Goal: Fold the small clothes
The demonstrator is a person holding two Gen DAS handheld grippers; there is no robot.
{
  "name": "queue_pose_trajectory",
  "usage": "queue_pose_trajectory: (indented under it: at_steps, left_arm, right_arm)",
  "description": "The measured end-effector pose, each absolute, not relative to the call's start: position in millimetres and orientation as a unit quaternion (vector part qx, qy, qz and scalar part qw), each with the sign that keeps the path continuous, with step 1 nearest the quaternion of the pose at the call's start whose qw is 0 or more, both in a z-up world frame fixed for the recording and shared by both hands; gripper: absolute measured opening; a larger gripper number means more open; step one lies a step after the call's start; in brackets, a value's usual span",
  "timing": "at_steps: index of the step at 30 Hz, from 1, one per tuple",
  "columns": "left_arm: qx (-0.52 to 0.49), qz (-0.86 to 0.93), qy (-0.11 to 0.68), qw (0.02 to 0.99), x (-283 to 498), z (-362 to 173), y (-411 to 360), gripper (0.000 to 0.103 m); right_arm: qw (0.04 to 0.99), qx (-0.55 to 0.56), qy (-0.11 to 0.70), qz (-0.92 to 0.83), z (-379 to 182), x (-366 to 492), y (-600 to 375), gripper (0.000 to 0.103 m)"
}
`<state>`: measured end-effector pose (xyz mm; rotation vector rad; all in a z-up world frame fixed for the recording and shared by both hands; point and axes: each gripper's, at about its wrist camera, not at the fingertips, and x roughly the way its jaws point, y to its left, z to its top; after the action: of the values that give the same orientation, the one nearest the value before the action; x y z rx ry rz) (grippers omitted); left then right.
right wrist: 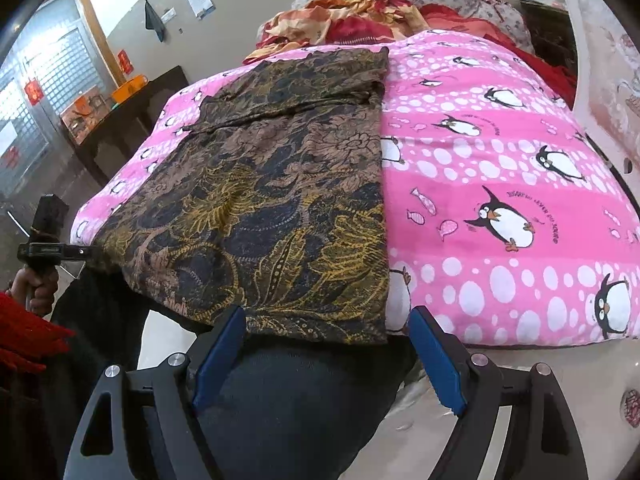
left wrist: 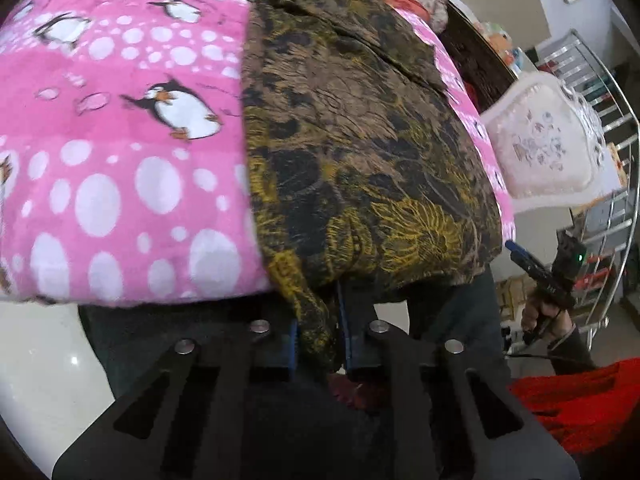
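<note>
On pink blanket (right wrist: 500, 168), one garment (right wrist: 280, 184).

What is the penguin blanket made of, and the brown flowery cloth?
The pink penguin blanket looks like soft fleece: fuzzy, matte, puffy. The brown floral garment seems thin woven fabric, perhaps rayon or cotton: it lies flat with fine creases, and bunches easily where the left gripper pinches it.

The left gripper (left wrist: 316, 344) has its blue-padded jaws closed tight on a bunched fold of patterned cloth (left wrist: 316, 320), pointing forward at the bed's near edge. The right gripper (right wrist: 328, 356) hangs with its blue pads (right wrist: 220, 354) spread wide apart, gripping nothing, above the person's dark-trousered leg (right wrist: 304, 412).
</note>
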<state>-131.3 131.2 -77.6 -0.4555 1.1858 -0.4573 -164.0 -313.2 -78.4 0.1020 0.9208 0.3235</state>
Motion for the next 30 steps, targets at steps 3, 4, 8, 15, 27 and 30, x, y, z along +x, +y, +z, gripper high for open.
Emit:
queue_pose_trajectory:
  at_steps: [3,4,8,15,27,30]
  left_arm:
    - [-0.201,-0.202,0.542,0.791,-136,-70,129,0.011]
    - [-0.196,-0.201,0.538,0.795,-138,-66,128,0.01]
    - [-0.19,-0.209,0.528,0.801,-141,-54,124,0.01]
    - [-0.188,-0.233,0.489,0.819,-139,-29,122,0.01]
    - [-0.235,-0.216,0.513,0.797,-121,-62,141,0.01]
    - [-0.257,-0.21,0.503,0.798,-119,-62,146,0.01]
  right_arm:
    - [0.883,0.073,0.438,0.155,-81,-160,-321,0.079]
    - [0.883,0.077,0.437,0.154,-81,-159,-322,0.075]
    - [0.882,0.079,0.431,0.171,-79,-144,-323,0.073]
    - [0.842,0.142,0.456,0.25,-97,-117,-332,0.064]
    - [0.82,0.198,0.449,0.295,-109,-117,-350,0.041]
    - [0.817,0.21,0.448,0.295,-110,-118,-353,0.041]
